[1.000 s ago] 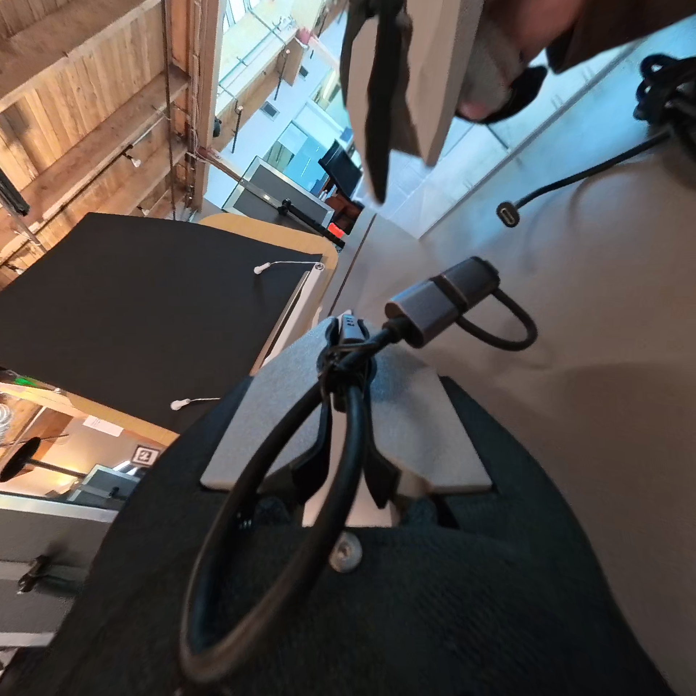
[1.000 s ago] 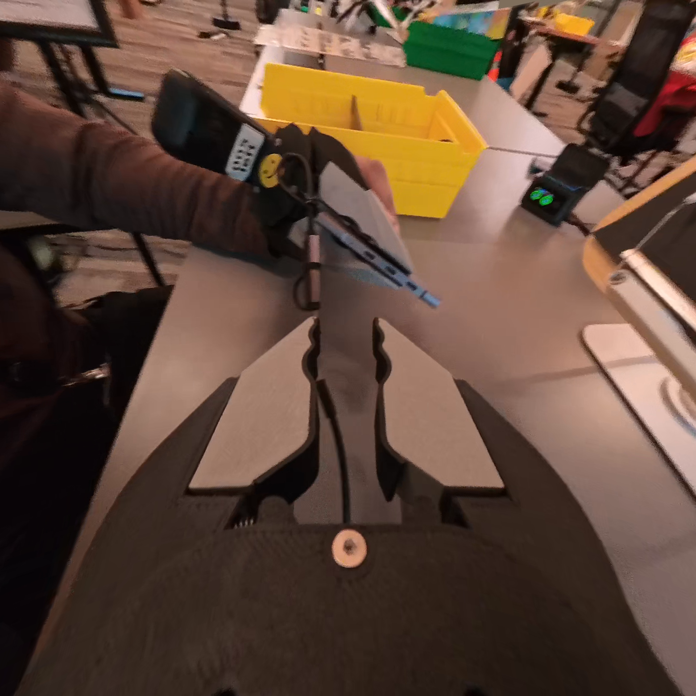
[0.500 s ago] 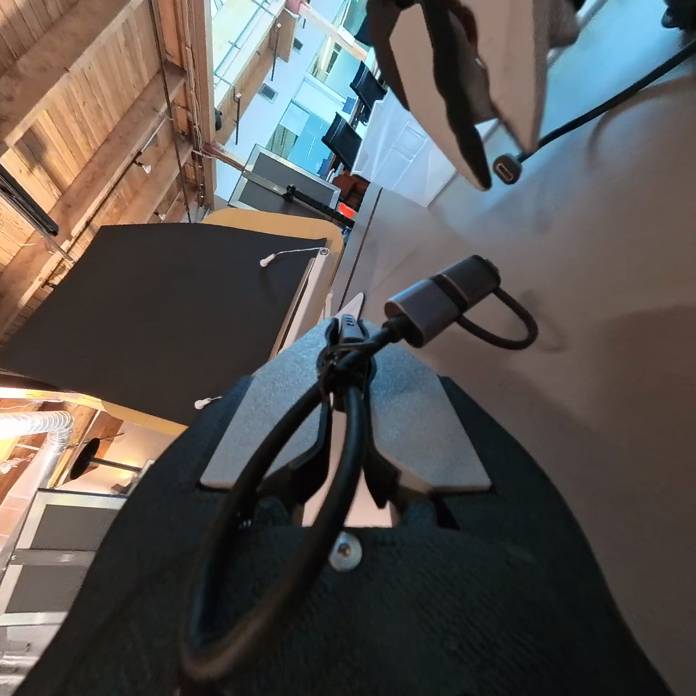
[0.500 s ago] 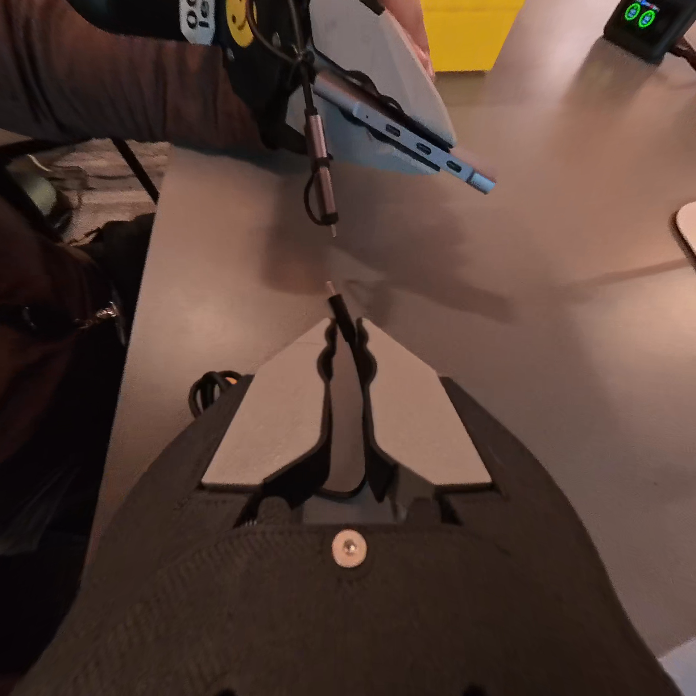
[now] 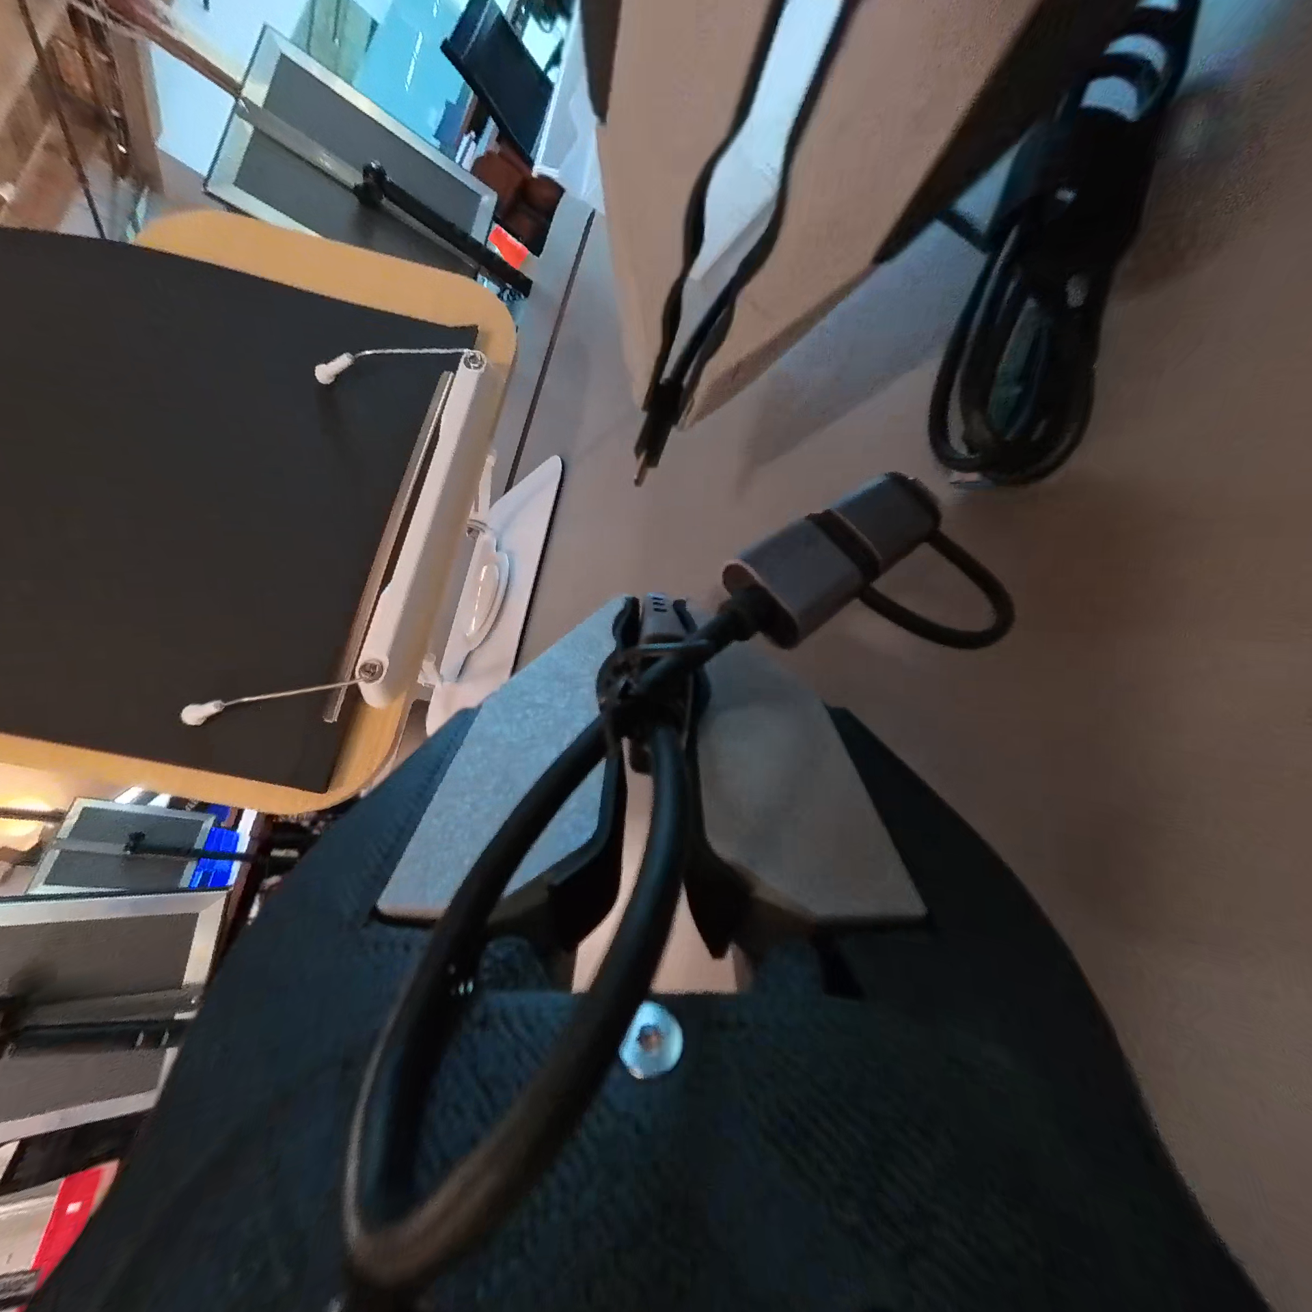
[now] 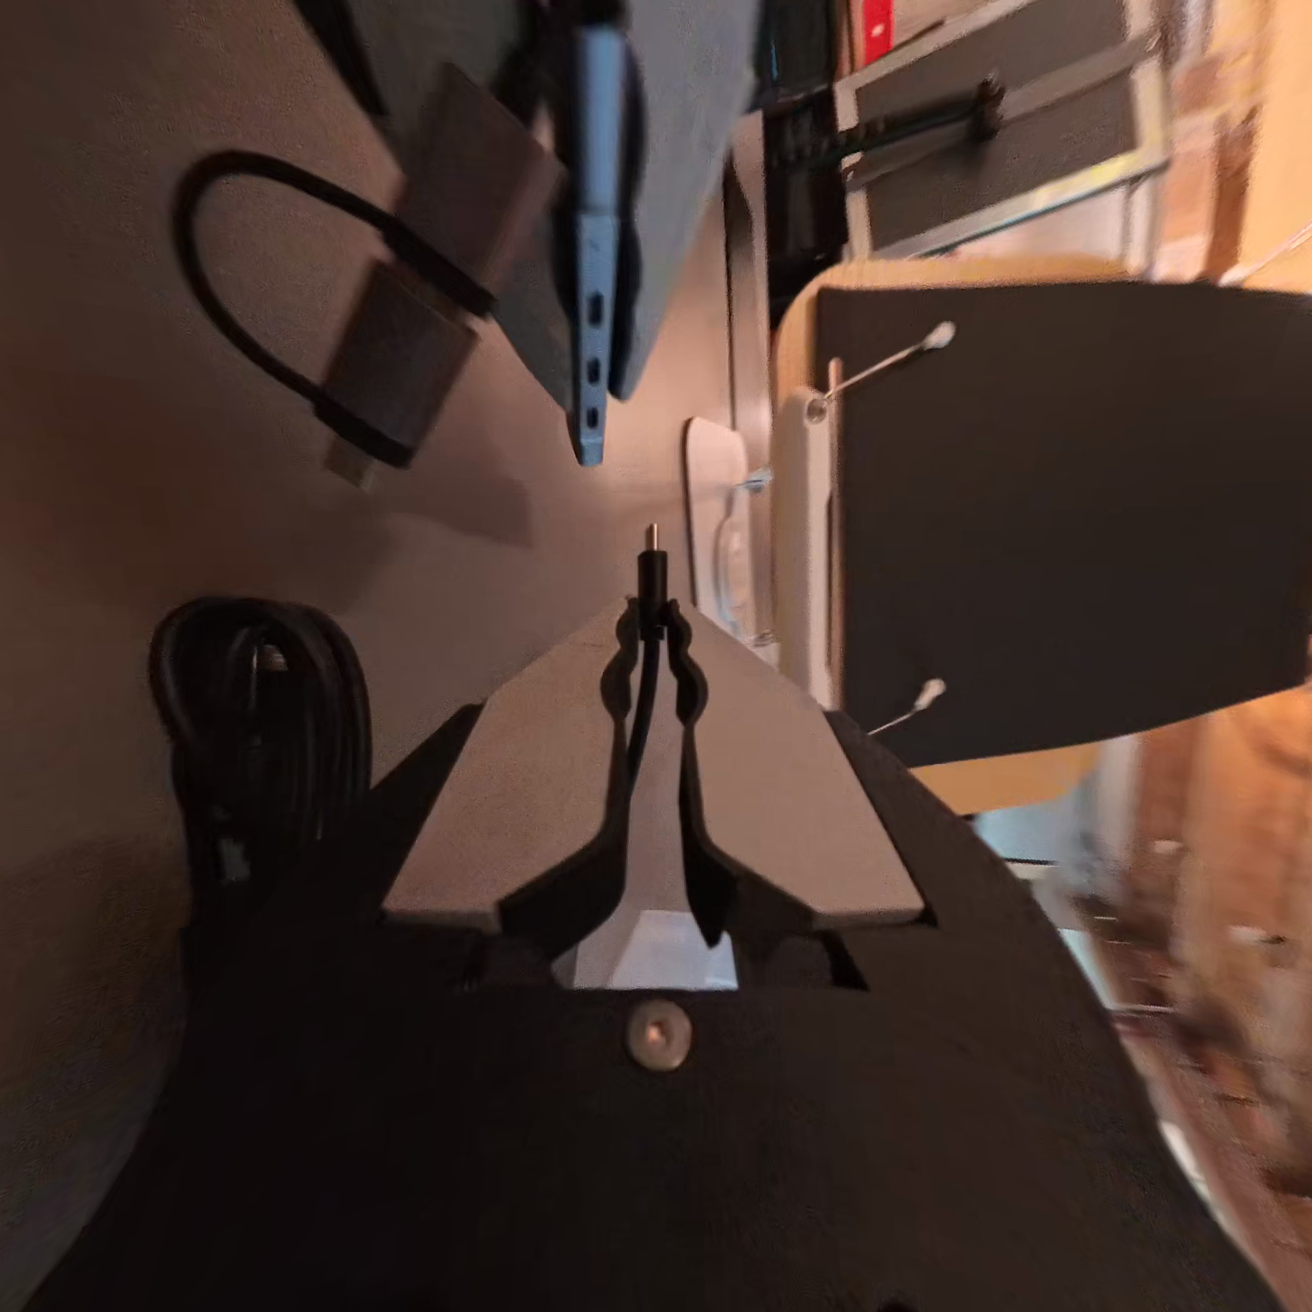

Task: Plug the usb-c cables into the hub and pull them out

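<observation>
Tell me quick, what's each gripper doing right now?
Left gripper: shut on the hub, gripped near its cable end.
Right gripper: shut on the usb-c cable, plug pointing forward, not yet inserted.

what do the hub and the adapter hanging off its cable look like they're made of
Hub: probably anodised aluminium, given its pale blue-grey matte sheen and crisp port cut-outs. Adapter: dark grey brushed-looking metal shell, possibly coated plastic; its black loop tether looks like flexible rubber.
</observation>
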The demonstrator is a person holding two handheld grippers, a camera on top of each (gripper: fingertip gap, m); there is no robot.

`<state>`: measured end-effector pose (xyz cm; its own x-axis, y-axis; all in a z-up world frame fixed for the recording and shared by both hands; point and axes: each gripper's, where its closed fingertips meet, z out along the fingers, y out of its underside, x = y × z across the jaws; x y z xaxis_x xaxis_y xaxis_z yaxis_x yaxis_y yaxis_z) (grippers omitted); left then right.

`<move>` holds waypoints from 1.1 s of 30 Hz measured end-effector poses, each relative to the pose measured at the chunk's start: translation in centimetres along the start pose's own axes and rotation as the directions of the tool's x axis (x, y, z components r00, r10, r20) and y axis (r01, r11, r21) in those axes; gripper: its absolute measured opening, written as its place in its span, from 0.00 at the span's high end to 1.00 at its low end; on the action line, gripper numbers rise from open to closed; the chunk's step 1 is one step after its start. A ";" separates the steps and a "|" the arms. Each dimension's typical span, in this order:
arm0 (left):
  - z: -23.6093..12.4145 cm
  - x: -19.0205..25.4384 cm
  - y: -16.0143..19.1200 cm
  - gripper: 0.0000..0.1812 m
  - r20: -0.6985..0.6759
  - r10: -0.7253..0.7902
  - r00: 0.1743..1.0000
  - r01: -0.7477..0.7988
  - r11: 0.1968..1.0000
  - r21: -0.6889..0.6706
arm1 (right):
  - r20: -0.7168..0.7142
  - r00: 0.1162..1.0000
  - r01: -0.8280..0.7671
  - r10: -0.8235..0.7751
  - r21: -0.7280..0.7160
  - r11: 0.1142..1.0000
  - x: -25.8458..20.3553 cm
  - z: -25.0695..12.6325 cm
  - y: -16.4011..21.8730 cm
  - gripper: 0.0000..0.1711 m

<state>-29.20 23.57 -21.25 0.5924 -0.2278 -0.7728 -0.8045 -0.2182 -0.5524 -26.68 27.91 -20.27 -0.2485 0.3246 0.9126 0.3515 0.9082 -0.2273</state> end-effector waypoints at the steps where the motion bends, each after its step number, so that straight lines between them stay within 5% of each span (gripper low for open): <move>1: 0.1 0.0 0.1 0.96 -0.003 -0.005 1.000 0.005 1.000 -0.005 | -0.034 0.998 0.060 -0.060 -0.007 0.998 0.0 0.1 -0.5 0.97; 15: 0.2 -0.5 0.0 0.96 -0.022 -0.148 0.989 0.148 0.989 0.014 | -0.161 0.926 0.319 -0.342 -0.148 0.936 -0.6 1.0 -2.3 0.97; 33: 0.8 -0.1 0.4 0.96 -0.011 -0.100 0.995 0.100 0.995 -0.024 | -0.123 0.953 0.249 -0.276 -0.197 0.948 -1.0 1.7 -2.4 0.98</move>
<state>-29.58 24.28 -21.61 0.6703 -0.2155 -0.7101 -0.7402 -0.2624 -0.6190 -28.82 25.84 -21.23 -0.2230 0.0260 0.9745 0.4491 0.8900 0.0790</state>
